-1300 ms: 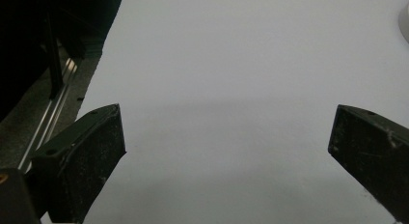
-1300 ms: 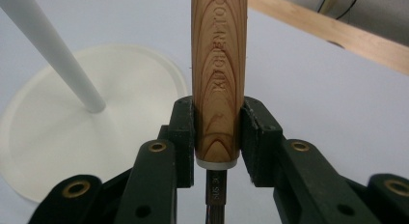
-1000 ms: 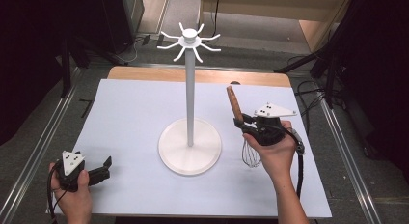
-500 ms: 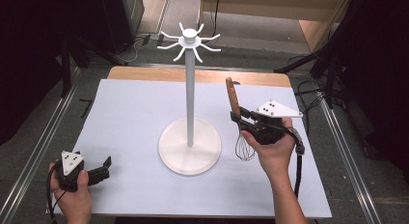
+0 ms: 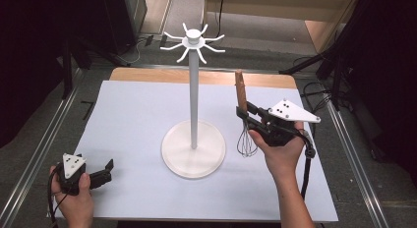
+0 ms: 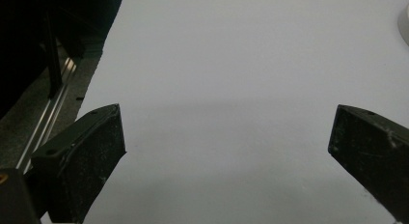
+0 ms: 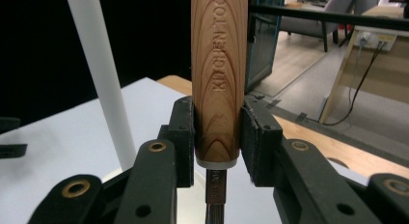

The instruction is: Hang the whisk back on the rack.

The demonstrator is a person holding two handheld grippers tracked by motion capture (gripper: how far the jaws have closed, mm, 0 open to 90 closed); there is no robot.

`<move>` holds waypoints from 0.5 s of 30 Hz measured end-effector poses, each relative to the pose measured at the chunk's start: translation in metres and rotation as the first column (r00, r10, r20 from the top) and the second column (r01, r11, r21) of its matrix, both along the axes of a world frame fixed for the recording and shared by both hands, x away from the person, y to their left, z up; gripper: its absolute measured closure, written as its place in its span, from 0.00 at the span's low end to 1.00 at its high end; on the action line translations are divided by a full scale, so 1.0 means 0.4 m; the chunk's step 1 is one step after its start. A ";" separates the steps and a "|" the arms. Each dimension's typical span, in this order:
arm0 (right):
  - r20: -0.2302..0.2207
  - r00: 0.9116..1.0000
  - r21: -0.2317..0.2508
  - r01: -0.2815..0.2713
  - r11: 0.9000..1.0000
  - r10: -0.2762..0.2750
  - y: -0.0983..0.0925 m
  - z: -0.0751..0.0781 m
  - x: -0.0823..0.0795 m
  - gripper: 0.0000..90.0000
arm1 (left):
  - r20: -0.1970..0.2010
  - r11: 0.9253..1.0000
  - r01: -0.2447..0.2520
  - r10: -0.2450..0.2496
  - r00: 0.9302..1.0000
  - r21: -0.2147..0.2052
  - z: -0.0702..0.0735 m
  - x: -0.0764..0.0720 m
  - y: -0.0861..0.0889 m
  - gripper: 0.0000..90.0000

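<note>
A: Quick pass. Right gripper — what do we log?

B: Clamped on the whisk. In the right gripper view we see both pads pressing the sides of the wooden handle at its lower end, just above the metal collar. Handle upright, "KITCHEN TOOL" lettering running up it.

A: And where do we put the whisk in the scene?

B: High view: right of the white stand, held off the surface. Handle pointing up and slightly far, wire loops hanging down below the gripper, near the right edge of the stand's round base but apart from it. We can't tell if the wires touch the surface.

A: The stand itself?

B: Tall white pole in the middle of the surface, curved hooks spread out at the top, nothing on them. In the right gripper view the pole sits just left of the handle.

A: Left gripper?

B: Open, nothing in it. Left gripper view shows the two jaws wide apart with bare white surface between them. High view has it at the near left corner, left hand wrapped around it, low over the surface, pointing right.

A: Right hand?

B: Right hand holds its gripper from below, grey three-cornered plate on top, cable trailing down along the wrist.
</note>
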State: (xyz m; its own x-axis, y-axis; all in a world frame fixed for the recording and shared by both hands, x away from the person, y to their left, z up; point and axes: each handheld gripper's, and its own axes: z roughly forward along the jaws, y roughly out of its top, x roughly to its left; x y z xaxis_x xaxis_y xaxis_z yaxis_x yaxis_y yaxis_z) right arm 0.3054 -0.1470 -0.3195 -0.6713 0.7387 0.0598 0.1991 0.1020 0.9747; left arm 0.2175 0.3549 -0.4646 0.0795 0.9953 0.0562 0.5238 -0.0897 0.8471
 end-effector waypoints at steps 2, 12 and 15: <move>0.016 1.000 0.015 -0.004 1.000 0.004 0.000 0.007 -0.003 0.78 | -0.001 1.000 0.000 0.000 1.000 0.001 0.000 0.000 0.000 0.00; 0.068 0.997 0.061 -0.030 0.998 0.026 0.010 0.044 -0.017 0.78 | 0.001 1.000 -0.002 0.002 1.000 -0.001 0.000 0.000 0.000 0.00; 0.076 0.997 0.073 -0.036 0.997 0.030 0.015 0.056 -0.018 0.78 | 0.003 1.000 0.000 0.000 1.000 -0.003 0.000 0.000 0.001 0.00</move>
State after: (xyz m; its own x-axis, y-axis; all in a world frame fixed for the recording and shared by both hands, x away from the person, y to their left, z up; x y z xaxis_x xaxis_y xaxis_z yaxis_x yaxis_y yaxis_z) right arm 0.2982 -0.1411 -0.2972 -0.6997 0.7117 0.0623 0.1234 0.0345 0.9918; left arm 0.2174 0.3552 -0.4646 0.0792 0.9954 0.0533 0.5213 -0.0869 0.8489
